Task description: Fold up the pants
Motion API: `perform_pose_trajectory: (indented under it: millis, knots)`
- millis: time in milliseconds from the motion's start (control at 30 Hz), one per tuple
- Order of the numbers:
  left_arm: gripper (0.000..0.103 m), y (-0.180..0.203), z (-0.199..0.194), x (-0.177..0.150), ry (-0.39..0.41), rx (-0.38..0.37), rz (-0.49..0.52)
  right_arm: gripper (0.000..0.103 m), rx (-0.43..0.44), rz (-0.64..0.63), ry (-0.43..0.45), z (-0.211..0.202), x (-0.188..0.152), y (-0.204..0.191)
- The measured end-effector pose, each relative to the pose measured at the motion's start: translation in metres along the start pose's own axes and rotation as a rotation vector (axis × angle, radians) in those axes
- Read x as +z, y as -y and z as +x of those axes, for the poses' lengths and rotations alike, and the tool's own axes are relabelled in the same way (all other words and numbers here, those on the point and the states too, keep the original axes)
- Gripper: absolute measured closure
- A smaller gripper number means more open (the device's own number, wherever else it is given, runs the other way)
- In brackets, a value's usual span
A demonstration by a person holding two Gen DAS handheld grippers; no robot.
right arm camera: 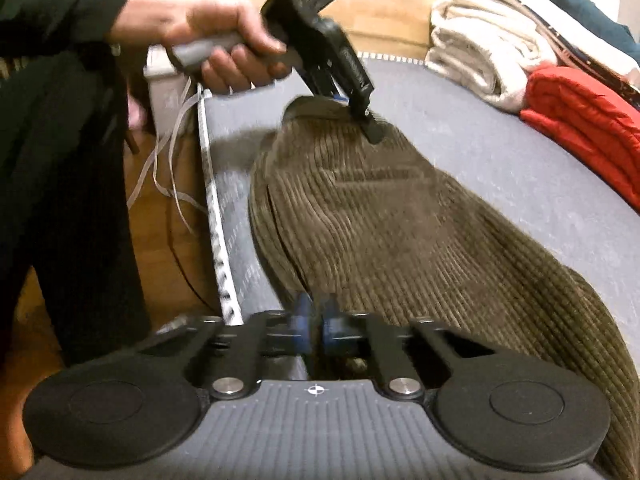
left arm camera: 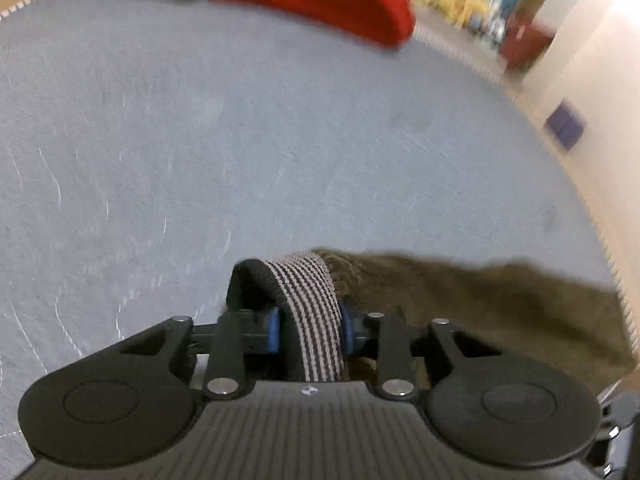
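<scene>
olive-brown corduroy pants (right arm camera: 380, 232) lie folded lengthwise on a blue-grey worktop (left arm camera: 200, 140), near its front edge. the left gripper (left arm camera: 310, 330), held in a person's hand (right arm camera: 224, 40), has its jaws closed partway on a striped band of fabric (left arm camera: 308, 300) at one end of the pants. the right gripper (right arm camera: 314, 326) has its jaws pressed together at the other end, seemingly pinching the cloth edge, though blur hides the contact. folded red (right arm camera: 584, 120) and cream (right arm camera: 480, 60) clothes sit at the far side.
</scene>
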State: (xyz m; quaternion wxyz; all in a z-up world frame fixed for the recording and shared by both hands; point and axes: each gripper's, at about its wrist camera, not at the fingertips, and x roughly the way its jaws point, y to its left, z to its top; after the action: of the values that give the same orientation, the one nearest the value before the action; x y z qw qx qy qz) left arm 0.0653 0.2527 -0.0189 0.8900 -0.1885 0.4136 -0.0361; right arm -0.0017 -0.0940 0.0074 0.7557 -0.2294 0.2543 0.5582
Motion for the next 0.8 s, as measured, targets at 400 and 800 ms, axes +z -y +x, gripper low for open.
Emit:
perform_pose_trajectory:
  millis: [400,800]
  knots:
    - [0.049,0.042,-0.033,-0.007,0.123,0.307,0.253,0.083,0.044,0.200,0.037,-0.032,0.001,0.036]
    - [0.050,0.066,0.003,-0.054,-0.189,0.112,0.602,0.062,-0.594,0.787,0.205,-0.166,-0.097,0.192]
